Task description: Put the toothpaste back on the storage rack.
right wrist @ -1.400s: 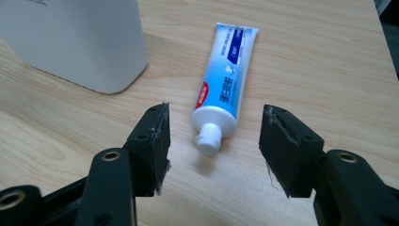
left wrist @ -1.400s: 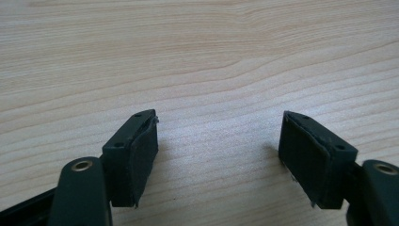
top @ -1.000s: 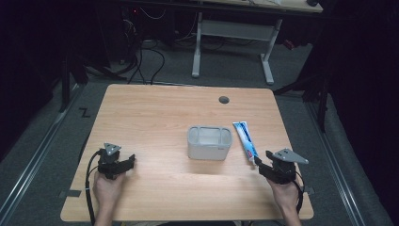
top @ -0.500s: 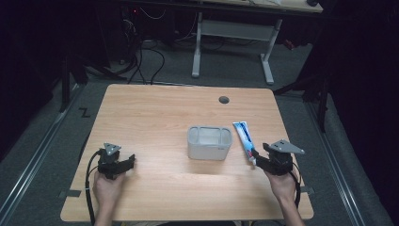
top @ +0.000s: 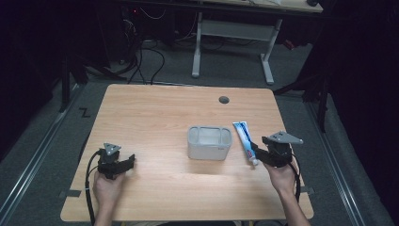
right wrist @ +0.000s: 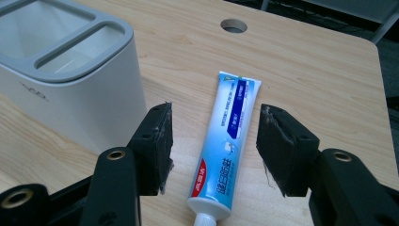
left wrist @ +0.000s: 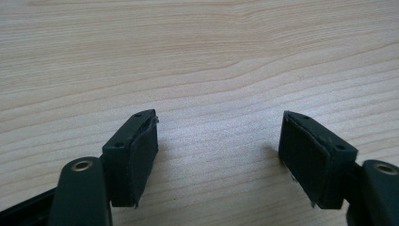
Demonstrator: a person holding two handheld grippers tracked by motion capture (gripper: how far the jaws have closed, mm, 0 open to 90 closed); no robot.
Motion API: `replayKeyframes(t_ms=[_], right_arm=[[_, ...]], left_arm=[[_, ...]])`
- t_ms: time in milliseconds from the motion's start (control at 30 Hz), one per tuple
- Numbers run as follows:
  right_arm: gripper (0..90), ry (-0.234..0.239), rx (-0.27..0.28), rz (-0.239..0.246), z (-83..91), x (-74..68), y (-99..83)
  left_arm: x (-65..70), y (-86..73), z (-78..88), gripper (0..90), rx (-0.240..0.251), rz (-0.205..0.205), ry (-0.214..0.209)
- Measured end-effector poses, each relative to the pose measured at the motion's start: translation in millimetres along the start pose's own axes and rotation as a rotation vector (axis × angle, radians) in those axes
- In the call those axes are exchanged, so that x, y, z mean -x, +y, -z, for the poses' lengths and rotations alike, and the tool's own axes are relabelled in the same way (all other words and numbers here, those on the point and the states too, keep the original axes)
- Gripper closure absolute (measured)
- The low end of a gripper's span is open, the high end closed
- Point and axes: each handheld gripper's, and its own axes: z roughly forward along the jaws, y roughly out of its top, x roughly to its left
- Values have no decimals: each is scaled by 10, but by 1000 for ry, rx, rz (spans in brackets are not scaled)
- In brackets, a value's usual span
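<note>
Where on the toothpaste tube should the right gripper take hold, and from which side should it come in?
Grip the toothpaste tube across its narrow width, near the cap end, coming down from above. It lies flat on the table, cap toward the person, and the open right gripper already straddles it there. The holder beside it leaves room.

Lab/workshop, dark room, wooden table point(top: 155, 113), cables on floor point(top: 146, 56), metal desk frame point(top: 233, 35)
</note>
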Motion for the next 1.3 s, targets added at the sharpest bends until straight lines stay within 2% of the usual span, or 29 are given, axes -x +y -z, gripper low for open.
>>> replayKeyframes(t_ms=[267,633,933,1233,1300], right_arm=[[460,4,-9,1,-41,30,119],[452,5,-51,6,-144,83,271],[439,5,-99,5,-272,117,374],[421,3,-128,-17,-428,152,452],[409,3,-149,-18,-473,155,474]], left_arm=[[0,0,0,292,0,0,0],[-2,-1,0,291,3,3,-1],[-8,-1,4,290,0,6,-4],[-7,-1,3,288,1,6,-4],[-8,-1,2,288,2,6,-5]])
